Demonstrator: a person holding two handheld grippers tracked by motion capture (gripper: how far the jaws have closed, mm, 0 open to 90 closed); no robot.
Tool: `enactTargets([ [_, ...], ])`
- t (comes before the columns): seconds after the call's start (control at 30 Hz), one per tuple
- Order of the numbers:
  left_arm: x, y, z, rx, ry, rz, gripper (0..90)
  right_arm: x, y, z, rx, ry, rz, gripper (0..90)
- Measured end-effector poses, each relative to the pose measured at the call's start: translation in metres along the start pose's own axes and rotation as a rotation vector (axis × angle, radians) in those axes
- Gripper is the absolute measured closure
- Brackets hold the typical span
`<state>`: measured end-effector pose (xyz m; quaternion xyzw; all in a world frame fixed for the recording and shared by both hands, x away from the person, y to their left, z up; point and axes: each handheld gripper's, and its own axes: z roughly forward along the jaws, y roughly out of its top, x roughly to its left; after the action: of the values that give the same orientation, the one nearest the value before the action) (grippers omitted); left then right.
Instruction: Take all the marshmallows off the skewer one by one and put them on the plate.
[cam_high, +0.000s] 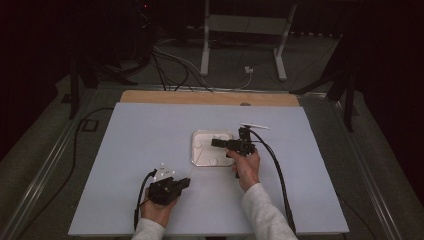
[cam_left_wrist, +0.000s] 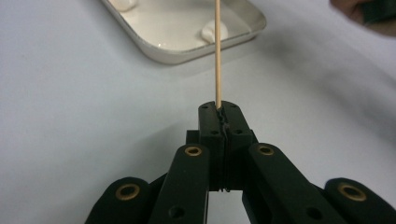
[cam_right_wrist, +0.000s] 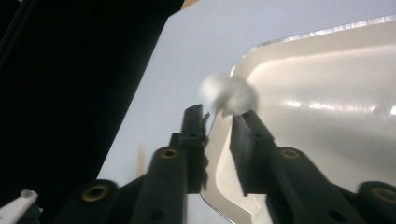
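Note:
A white tray (cam_high: 194, 150) lies in the middle of the pale mat, with a few soft white pieces (cam_high: 212, 161) in it. My left gripper (cam_high: 187, 181) rests low on the mat in front of the tray's left corner. Its jaws are shut on a thin wooden skewer (cam_left_wrist: 217, 51), which points toward the tray (cam_left_wrist: 187, 51) and a white piece (cam_left_wrist: 212, 32). My right gripper (cam_high: 214, 143) reaches over the tray from the right. Its jaws (cam_right_wrist: 218, 119) stand a little apart, and a blurred white piece (cam_right_wrist: 229, 95) is at their tips above the tray's corner (cam_right_wrist: 327, 93); the pads are not pressing it.
The pale mat (cam_high: 150, 135) covers a wooden table whose far edge (cam_high: 210, 97) shows behind it. Cables trail from both grippers toward the near edge. Beyond the table, cables (cam_high: 170, 65) and a white frame's legs (cam_high: 205, 45) stand on the floor.

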<state>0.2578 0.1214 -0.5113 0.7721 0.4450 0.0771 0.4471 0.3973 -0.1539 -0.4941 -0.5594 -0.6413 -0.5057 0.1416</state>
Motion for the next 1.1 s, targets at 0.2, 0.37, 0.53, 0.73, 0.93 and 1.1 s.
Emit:
enactTargets([
  [0.2, 0.002, 0.002, 0.000, -0.020, -0.005, -0.013, 90.0, -0.009, -0.004, 0.000, 0.021, -0.004, 0.018, 57.5],
  [0.37, 0.003, 0.007, -0.002, -0.045, -0.005, -0.010, 90.0, -0.006, -0.003, -0.006, 0.023, 0.014, 0.003, 45.6],
  [0.53, 0.003, 0.008, -0.002, -0.056, -0.010, -0.014, 90.0, -0.003, -0.001, -0.015, 0.031, 0.015, -0.044, 36.2],
  [0.73, 0.001, 0.015, -0.004, -0.077, -0.007, 0.000, 90.0, 0.001, 0.002, -0.028, -0.002, 0.036, -0.115, 29.6],
  [0.93, 0.002, 0.023, -0.007, -0.099, -0.010, 0.003, 90.0, 0.005, 0.008, -0.048, -0.066, 0.017, -0.171, 20.8],
  [1.1, 0.004, 0.035, -0.010, -0.136, -0.014, -0.007, 90.0, 0.010, 0.006, -0.056, -0.081, -0.020, -0.239, 14.2],
])
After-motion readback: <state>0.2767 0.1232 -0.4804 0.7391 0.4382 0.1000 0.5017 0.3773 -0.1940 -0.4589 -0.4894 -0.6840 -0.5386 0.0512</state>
